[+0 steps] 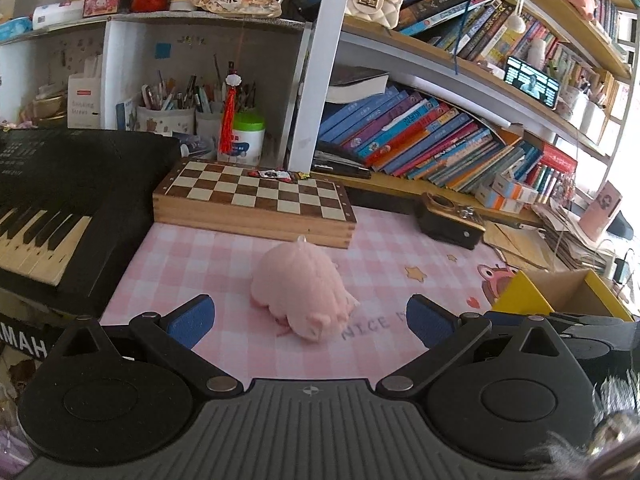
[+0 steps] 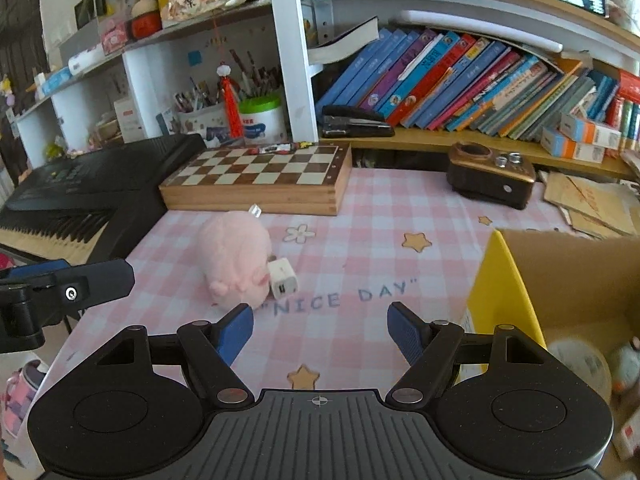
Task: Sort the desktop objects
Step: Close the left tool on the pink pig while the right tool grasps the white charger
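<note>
Behind the pig (image 2: 236, 258), the charger (image 2: 283, 282) is partly hidden; from the left wrist it is not seen at all. Only a corner of the box (image 2: 560, 280) shows at right. The pig lies just beyond the left gripper (image 1: 308, 316), left of the right gripper (image 2: 320, 330). Both are angled down, jaws apart, empty.

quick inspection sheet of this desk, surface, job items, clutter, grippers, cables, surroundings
surface: pink checked mat printed "NICE DAY".
job's things: pink plush pig on the mat; white charger cube touching it; yellow cardboard box on the right, open.
clutter: chessboard box, brown radio, black stapler.
grippers: left gripper open, pig just ahead; right gripper open, empty.
cables: nothing seen.
surroundings: keyboard on the left, leaning books on the shelf.
</note>
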The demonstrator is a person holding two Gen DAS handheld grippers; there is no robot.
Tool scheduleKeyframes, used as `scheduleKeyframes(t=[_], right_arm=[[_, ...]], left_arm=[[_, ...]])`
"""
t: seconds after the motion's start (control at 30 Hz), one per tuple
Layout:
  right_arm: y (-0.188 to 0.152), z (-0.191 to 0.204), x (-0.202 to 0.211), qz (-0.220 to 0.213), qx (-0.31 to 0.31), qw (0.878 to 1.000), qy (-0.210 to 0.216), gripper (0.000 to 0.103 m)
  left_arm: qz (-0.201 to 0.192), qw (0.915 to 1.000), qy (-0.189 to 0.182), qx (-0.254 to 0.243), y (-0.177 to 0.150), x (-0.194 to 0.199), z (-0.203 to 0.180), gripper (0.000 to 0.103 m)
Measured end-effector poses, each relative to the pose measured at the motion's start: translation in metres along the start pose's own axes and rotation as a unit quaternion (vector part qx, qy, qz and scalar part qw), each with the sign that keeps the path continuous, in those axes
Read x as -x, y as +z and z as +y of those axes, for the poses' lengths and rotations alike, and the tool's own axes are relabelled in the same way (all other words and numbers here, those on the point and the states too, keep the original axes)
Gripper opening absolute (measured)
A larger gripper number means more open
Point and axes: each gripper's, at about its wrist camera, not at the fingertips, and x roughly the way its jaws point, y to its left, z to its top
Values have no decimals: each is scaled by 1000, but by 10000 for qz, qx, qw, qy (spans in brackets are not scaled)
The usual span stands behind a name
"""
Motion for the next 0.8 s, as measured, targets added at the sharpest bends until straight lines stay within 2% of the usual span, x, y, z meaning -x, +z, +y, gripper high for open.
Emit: scheduleKeyframes(t=[0.47,0.57,0.8], right_arm=[[8,-6,-41,379,-6,9993,-33,76],[6,-7,-45,440,-4,9990,-16,76],[7,-5,-56,527,145,9985,13,76]], left_arm=[[379,9987,66,345,18,-90,2,103],[534,9972,171,488,19,-111,4,103],[892,9941,414,463,15,-153,4,99]])
